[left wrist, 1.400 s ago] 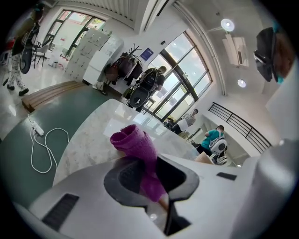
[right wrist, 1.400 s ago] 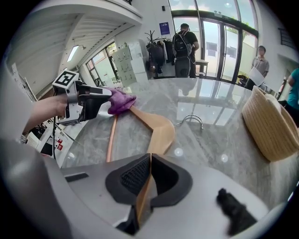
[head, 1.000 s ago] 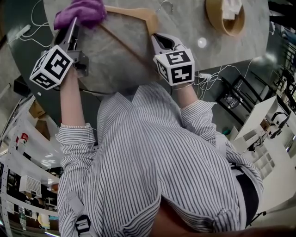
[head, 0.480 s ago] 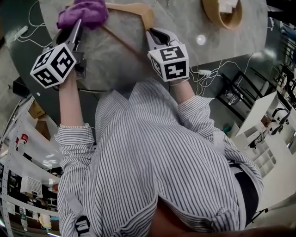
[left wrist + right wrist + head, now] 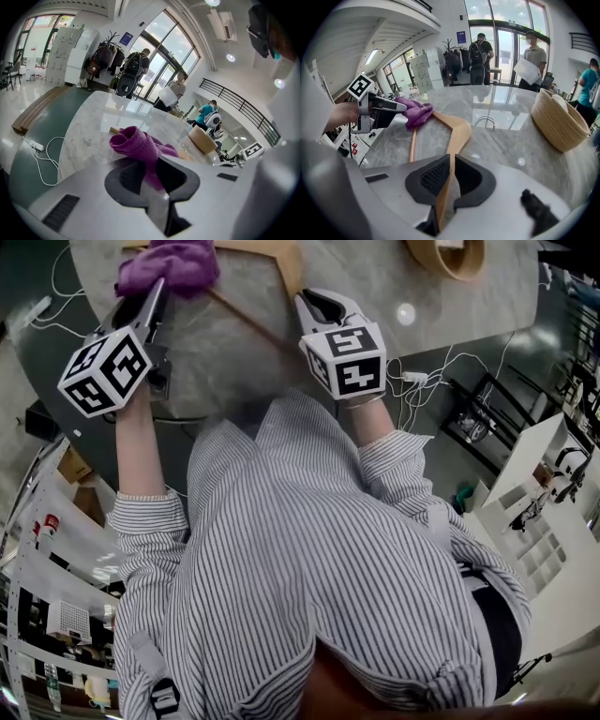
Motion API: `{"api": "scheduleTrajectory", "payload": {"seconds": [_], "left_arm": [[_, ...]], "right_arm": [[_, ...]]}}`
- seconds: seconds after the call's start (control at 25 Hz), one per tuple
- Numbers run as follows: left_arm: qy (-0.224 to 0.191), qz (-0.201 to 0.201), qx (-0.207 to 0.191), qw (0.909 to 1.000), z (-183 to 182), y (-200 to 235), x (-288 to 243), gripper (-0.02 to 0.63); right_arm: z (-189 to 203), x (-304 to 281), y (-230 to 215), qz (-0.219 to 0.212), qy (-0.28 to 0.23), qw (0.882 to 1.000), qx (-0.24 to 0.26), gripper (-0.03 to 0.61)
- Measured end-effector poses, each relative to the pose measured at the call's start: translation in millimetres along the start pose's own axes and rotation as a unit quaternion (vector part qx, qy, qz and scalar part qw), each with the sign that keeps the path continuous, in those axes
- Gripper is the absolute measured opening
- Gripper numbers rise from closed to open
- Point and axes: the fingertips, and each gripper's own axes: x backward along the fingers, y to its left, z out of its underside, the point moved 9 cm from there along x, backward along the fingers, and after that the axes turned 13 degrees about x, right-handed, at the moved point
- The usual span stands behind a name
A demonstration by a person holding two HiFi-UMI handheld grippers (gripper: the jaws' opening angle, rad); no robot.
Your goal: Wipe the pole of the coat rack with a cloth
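Over the last second little was altered among the things themselves. The tabletop (image 5: 375,296) and everything on it were carried towards the top edge of the head view, and the right tool (image 5: 314,304) was brought slightly leftward with the hanger (image 5: 286,263) in its grip. The purple cloth (image 5: 169,263) was kept on the same far-left end of the hanger, so the wiping stroke is judged to have hardly advanced.

The left tool (image 5: 153,294) was closed tight on a fold of the cloth, and the bunched remainder was laid over the hanger's end. The right tool was narrowed onto the hanger's near arm, with the wood clamped between the pads, so that the hanger was steadied on the tabletop. No coat rack pole was found under the cloth; a wooden hanger was being treated instead.

In the head view mostly the backs of the tools were shown. The cloth pinched in the jaws was made plain only by the left gripper view. The wood in the jaws, the wire hook (image 5: 485,121) and the whole woven basket (image 5: 558,122), which was cut off at the head view's edge, were shown by the right gripper view.
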Motion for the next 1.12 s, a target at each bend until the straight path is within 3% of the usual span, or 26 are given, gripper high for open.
{"api": "scheduleTrajectory", "payload": {"seconds": [0.44,0.64,1.12], "left_arm": [[0.011,0.007,-0.029,0.9995,19.4,-13.9,1.8,0.078],[0.017,0.009,-0.063,0.9978,27.8,-25.0,2.6,0.078],[0.056,0.044,-0.091,0.9933,61.0,-43.7,2.2,0.078]], "right_arm": [[41.5,21.6,19.2,-0.002,0.013,0.999,-0.032,0.023],[62.2,37.2,23.6,0.013,0.011,0.998,-0.053,0.023],[96.9,61.6,36.0,0.041,0.0,0.995,-0.09,0.023]]}}
